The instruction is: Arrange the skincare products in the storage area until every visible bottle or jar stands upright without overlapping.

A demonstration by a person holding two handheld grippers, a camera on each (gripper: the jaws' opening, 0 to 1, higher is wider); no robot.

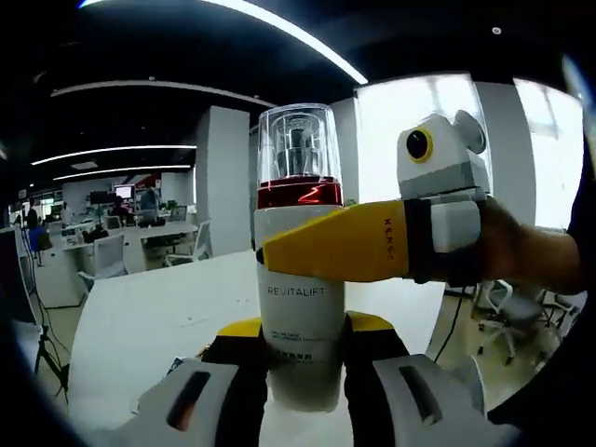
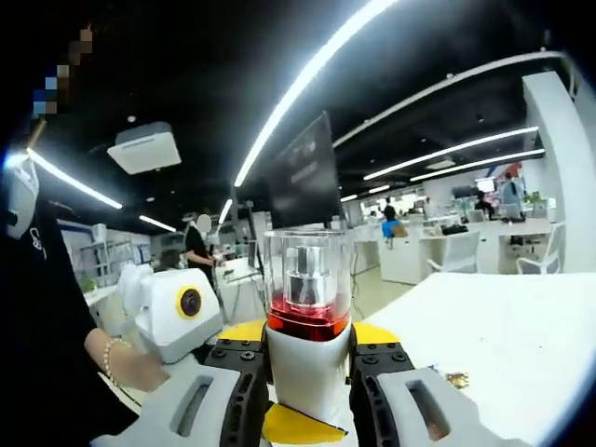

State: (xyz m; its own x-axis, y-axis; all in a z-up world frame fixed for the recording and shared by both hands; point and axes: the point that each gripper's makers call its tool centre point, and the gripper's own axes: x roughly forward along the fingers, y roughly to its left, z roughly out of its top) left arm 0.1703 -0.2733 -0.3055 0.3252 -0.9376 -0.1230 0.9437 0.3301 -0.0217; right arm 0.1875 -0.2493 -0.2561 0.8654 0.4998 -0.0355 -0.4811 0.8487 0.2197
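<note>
Office backdrop, one white bottle [image 1: 300,307] pinched by both left gripper [image 1: 300,372] and right gripper [image 2: 307,372] jaws.

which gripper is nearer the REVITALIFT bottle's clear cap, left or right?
Right. The right gripper clamps the REVITALIFT bottle high on its white body, just under the clear cap. The left gripper grips the bottle's base, farther from the cap.

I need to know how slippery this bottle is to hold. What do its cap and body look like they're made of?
Cap: clear, glossy hard plastic by the look, since the silver pump shows through it.
Bottle body: opaque white with a smooth satin sheen and printed lettering; plastic or coated glass, hard to tell.
Red band: shiny, translucent-looking plastic.
</note>
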